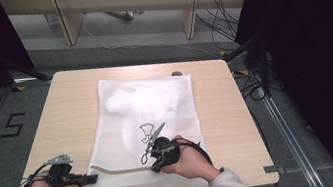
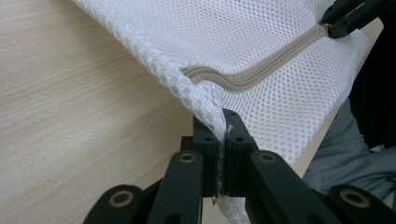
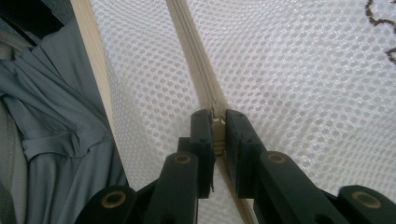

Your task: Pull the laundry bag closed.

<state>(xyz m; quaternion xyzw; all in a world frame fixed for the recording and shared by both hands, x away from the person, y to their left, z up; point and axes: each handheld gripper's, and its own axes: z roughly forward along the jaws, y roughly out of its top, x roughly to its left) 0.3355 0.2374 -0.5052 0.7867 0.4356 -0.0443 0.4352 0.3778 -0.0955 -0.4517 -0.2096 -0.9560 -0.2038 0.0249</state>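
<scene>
Judging by how things sit, the zipper job on the white mesh laundry bag (image 1: pixel 151 121) looks roughly halfway along, though whether it's being opened or closed can't be told. The bag is spread flat on the wooden table (image 1: pixel 61 115), with its zippered edge along the near side, by the person.

The near left corner of the bag is pinched tight by the left gripper (image 2: pixel 223 135), mesh squeezed between the closed jaws, so that end is anchored. The zipper pull (image 3: pixel 217 126) is clamped by the right gripper (image 3: pixel 217 122), jaws narrowed down on it, somewhere around the middle of the beige zipper tape (image 2: pixel 261 70).

What's left, as a guess: the pull still has to be run along the rest of the track.

Looks-wise, it's a soft honeycomb mesh, semi see-through, with a small dark printed design (image 1: pixel 146 131) on top and something pale bunched inside toward the far end.
</scene>
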